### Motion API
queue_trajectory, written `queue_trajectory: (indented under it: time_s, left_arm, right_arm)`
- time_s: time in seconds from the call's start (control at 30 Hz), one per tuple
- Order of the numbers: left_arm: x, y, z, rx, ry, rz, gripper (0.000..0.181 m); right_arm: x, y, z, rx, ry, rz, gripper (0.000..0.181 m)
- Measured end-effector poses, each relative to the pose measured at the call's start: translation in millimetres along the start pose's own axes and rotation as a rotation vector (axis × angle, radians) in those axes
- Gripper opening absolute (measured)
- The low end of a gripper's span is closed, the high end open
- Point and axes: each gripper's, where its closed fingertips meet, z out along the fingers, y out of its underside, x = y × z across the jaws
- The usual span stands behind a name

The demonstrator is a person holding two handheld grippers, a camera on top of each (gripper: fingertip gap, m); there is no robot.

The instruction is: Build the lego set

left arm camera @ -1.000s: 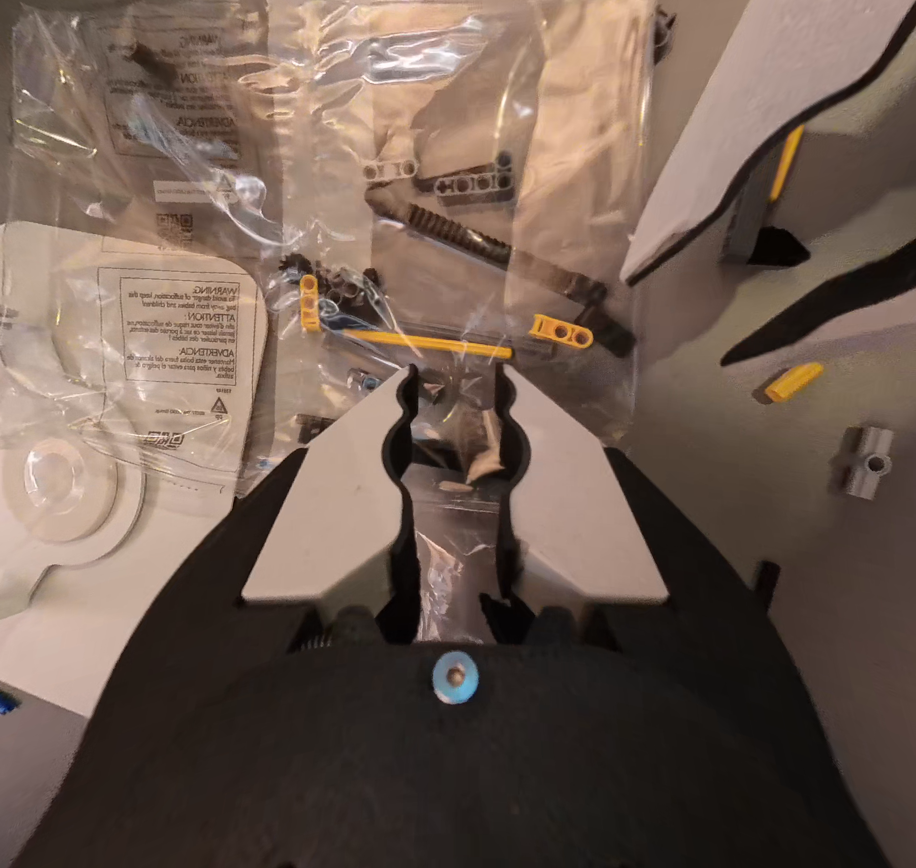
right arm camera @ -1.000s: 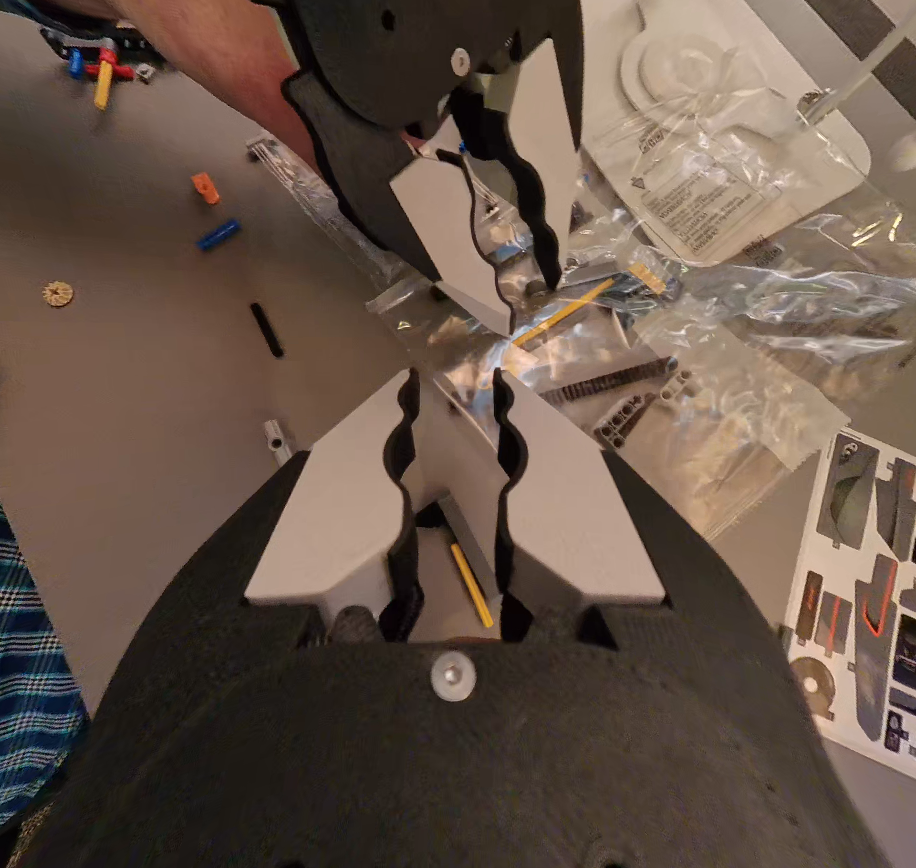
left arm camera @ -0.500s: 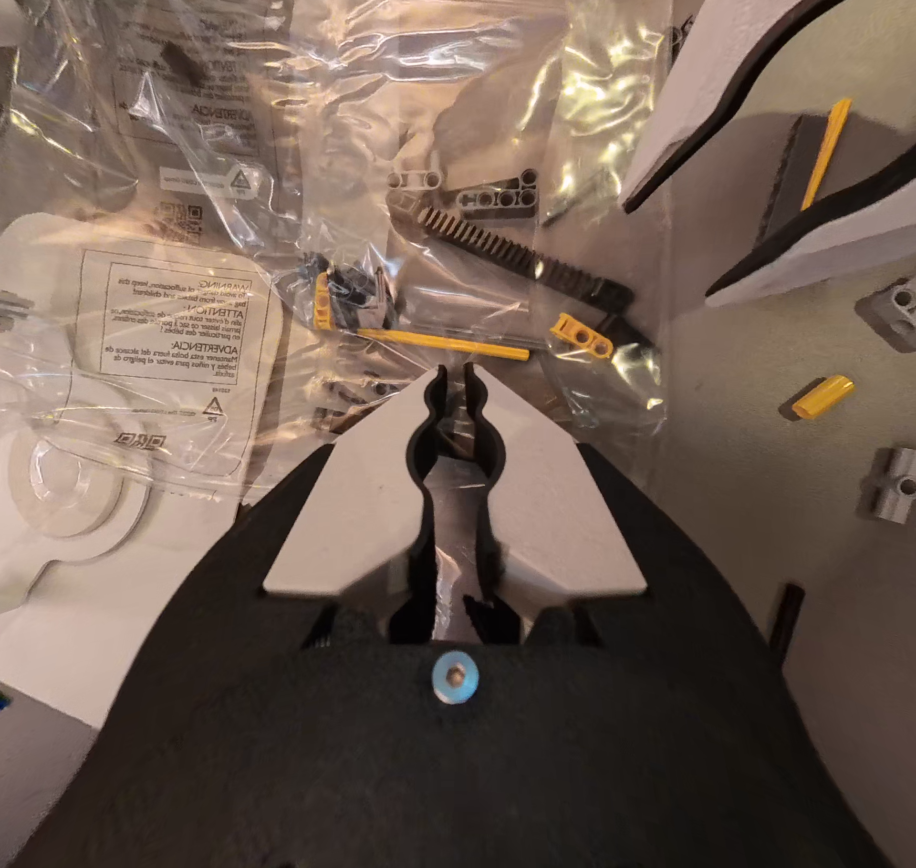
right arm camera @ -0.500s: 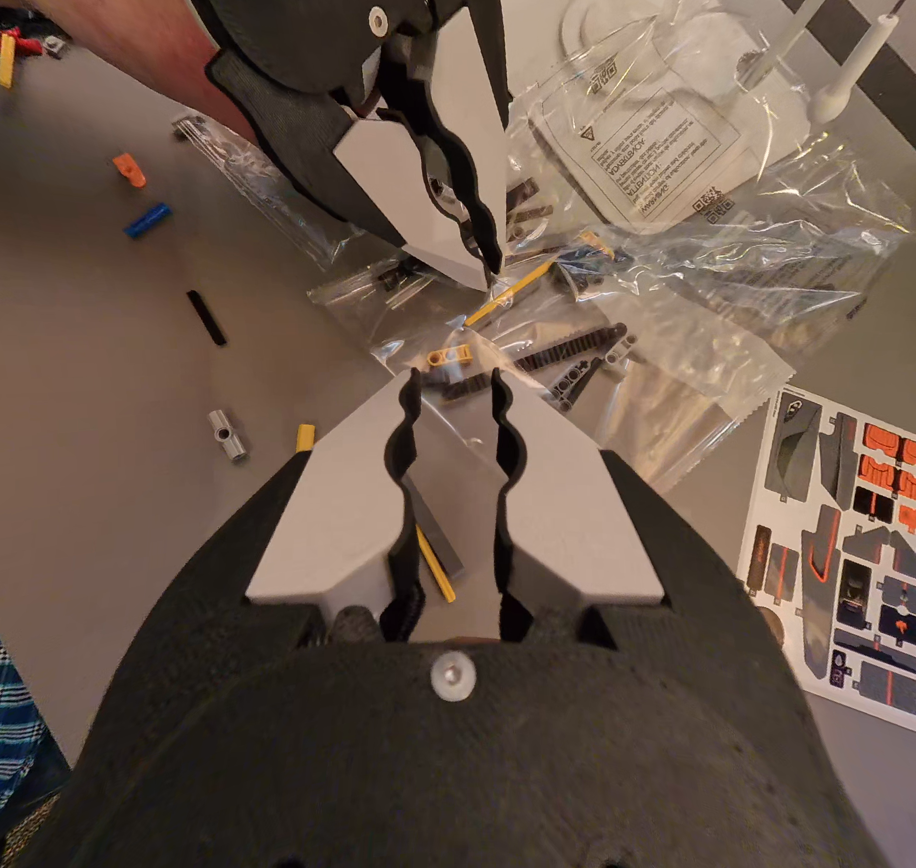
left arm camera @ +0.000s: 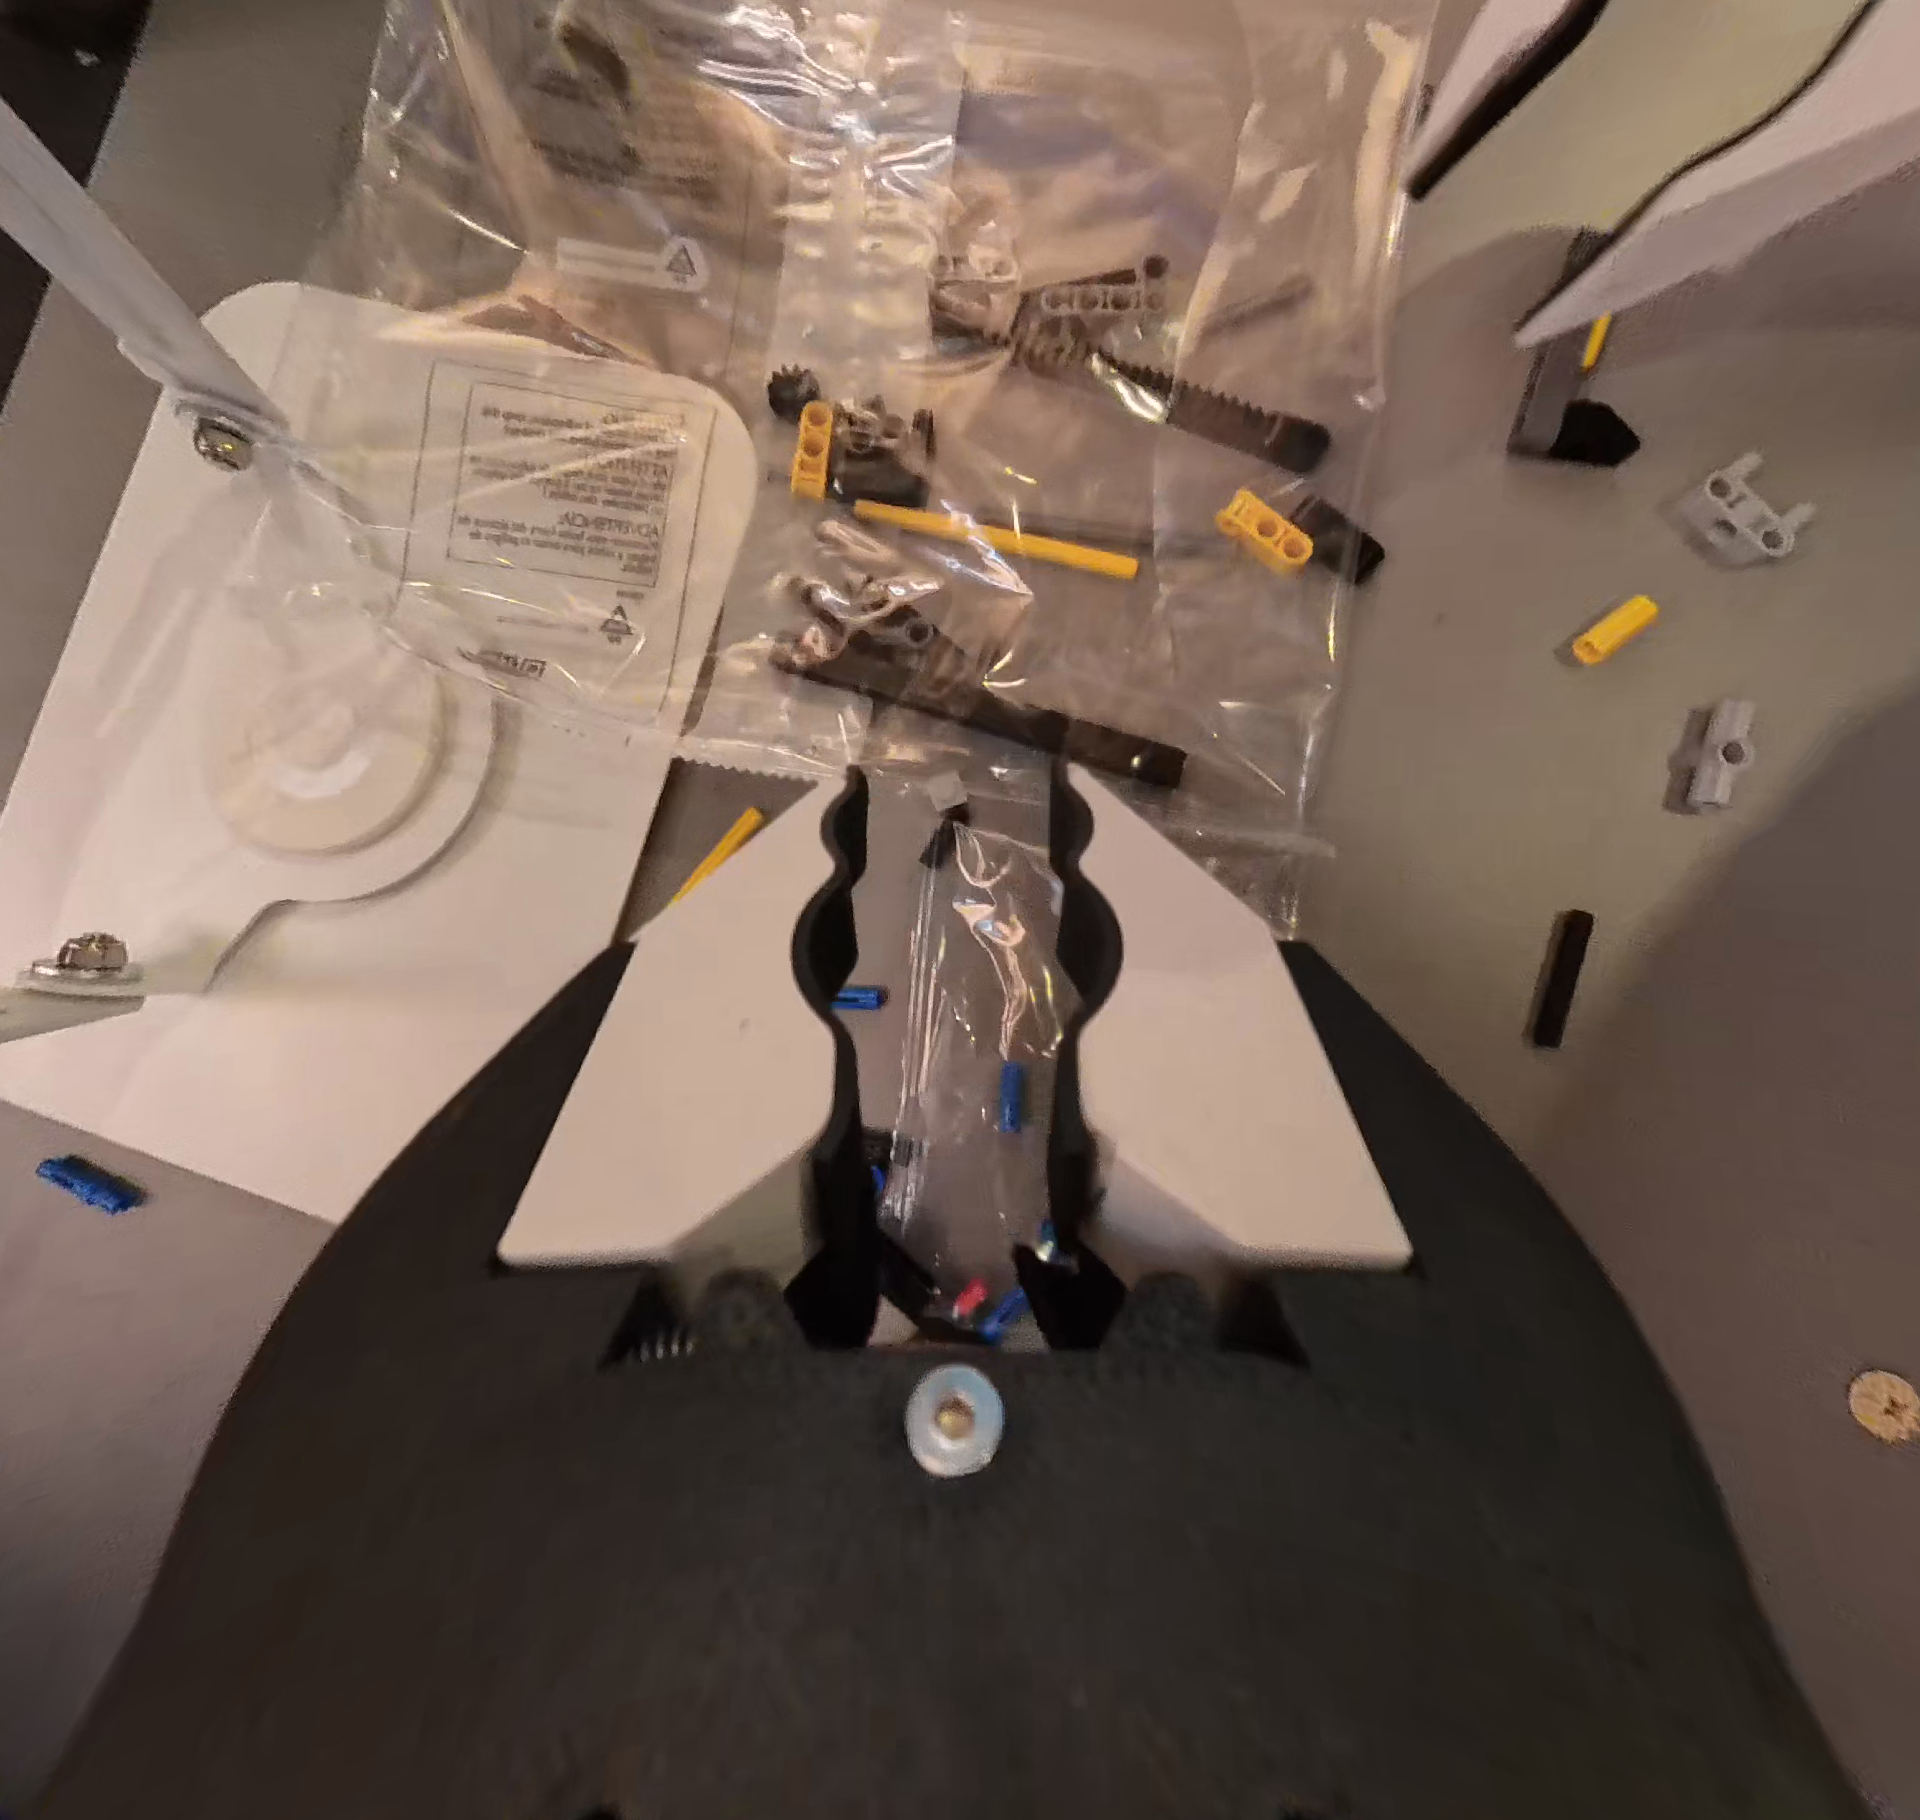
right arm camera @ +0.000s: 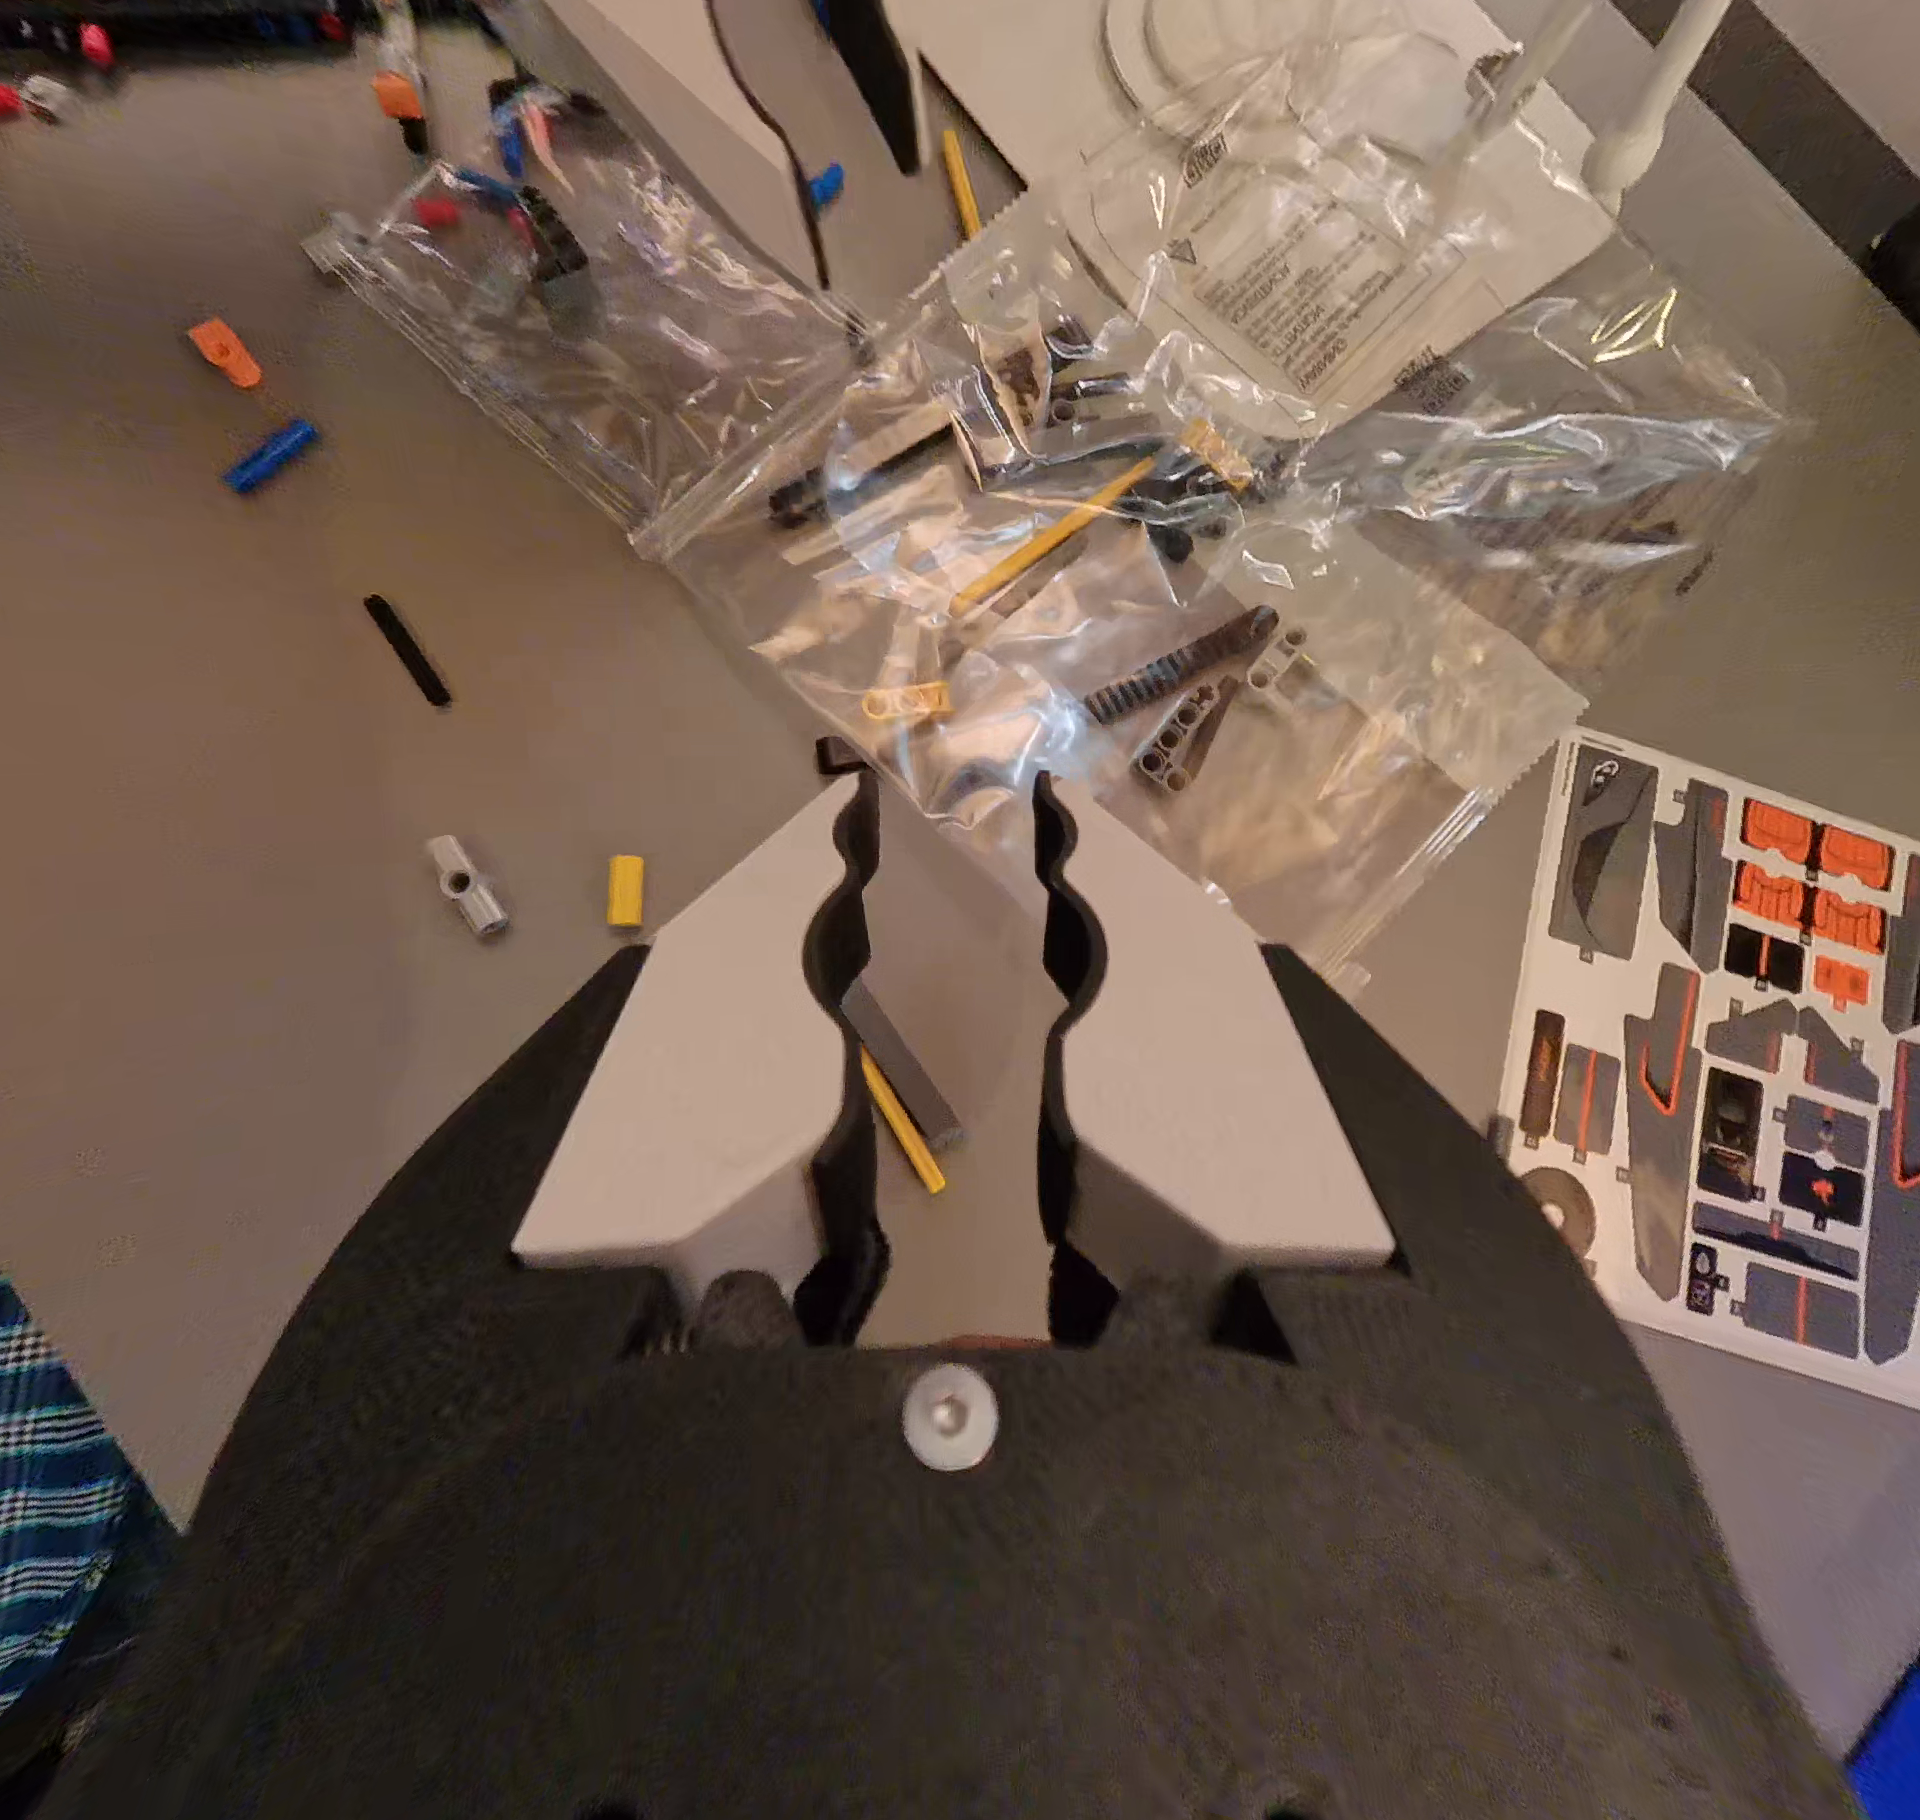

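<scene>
A large clear bag (left arm camera: pixel 1039 243) of Lego parts lies on the grey table, holding a yellow axle (left arm camera: pixel 997 539), black gear racks (left arm camera: pixel 1216 409) and small beams; it also shows in the right wrist view (right arm camera: pixel 1351 814). My left gripper (left arm camera: pixel 956 783) is open just short of that bag, above a small clear bag (left arm camera: pixel 977 1001) of blue pins. My right gripper (right arm camera: pixel 951 783) is open at the large bag's near corner. A grey beam with a yellow axle (right arm camera: pixel 904 1074) lies on the table under its jaws. The left gripper (right arm camera: pixel 821 87) shows at the top of the right view.
A sticker sheet (right arm camera: pixel 1745 1043) lies to the right. Loose on the table are a yellow pin (right arm camera: pixel 624 889), grey connector (right arm camera: pixel 464 882), black axle (right arm camera: pixel 407 650), blue pin (right arm camera: pixel 270 456) and orange piece (right arm camera: pixel 223 352). A partly built black model (right arm camera: pixel 187 4) sits far left. A white stand base (left arm camera: pixel 260 835) is beside the bags.
My left gripper has gone from nearly shut over the large bag to open, and has drawn back; the small bag now shows between its fingers. The right gripper has pulled back, still open.
</scene>
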Motion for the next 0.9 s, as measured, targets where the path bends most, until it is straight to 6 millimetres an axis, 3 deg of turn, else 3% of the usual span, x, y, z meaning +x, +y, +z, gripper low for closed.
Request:
queue_trajectory:
  time_s: [0.03, 0.2, 0.4, 0.6, 0.9]
  left_arm:
    - [4.1, 0.9, 1.4, -0.004, 0.007, 0.010, 0.034]
    - [30.3, -5.1, 23.8, -0.012, 0.039, 0.045, 0.042]
    - [41.2, -3.4, 51.9, -0.056, 0.046, 0.058, 0.042]
    - [46.2, -5.6, 54.5, -0.026, 0.092, 0.032, 0.024]
    - [47.9, -6.3, 54.9, -0.009, 0.102, 0.035, 0.014]
  right_arm:
    - [1.4, 2.2, 2.3, -0.009, 0.004, 0.003, 0.028]
    - [6.7, 10.3, 14.9, -0.042, 0.007, 0.034, 0.026]
    - [10.0, 13.2, 29.3, -0.064, -0.012, 0.033, 0.022]
    - [6.8, 13.3, 47.0, -0.093, -0.046, 0.004, 0.014]
    - [13.2, 0.6, 55.1, -0.050, -0.020, -0.047, 0.000]
